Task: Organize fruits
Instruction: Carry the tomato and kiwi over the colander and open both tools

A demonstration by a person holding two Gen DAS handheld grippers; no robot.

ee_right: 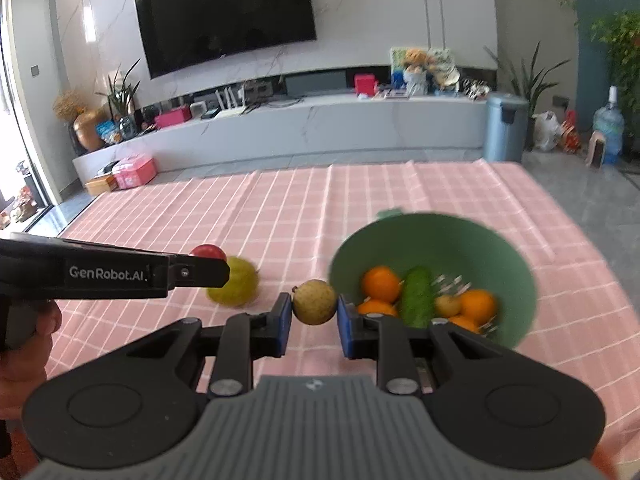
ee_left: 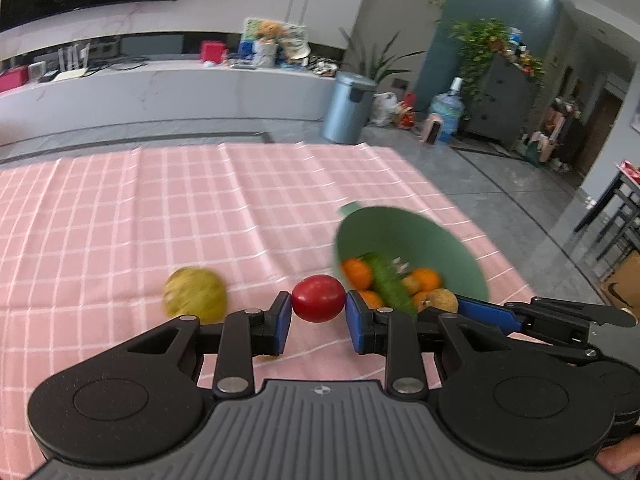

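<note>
Red fruit (ee_left: 318, 298), tan fruit (ee_right: 314, 301) (both clamped)

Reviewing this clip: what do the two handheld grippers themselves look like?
Both match. The left gripper and right gripper have black linkage arms with silver pivot pins, blue pads on the fingers, two round black discs and a ribbed grey body. White "GenRobot.AI" lettering marks the left one's side. Bare hands hold them; no cables visible.

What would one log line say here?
left gripper: holds tomato | right gripper: holds pear | bowl: oranges, cucumber
</note>
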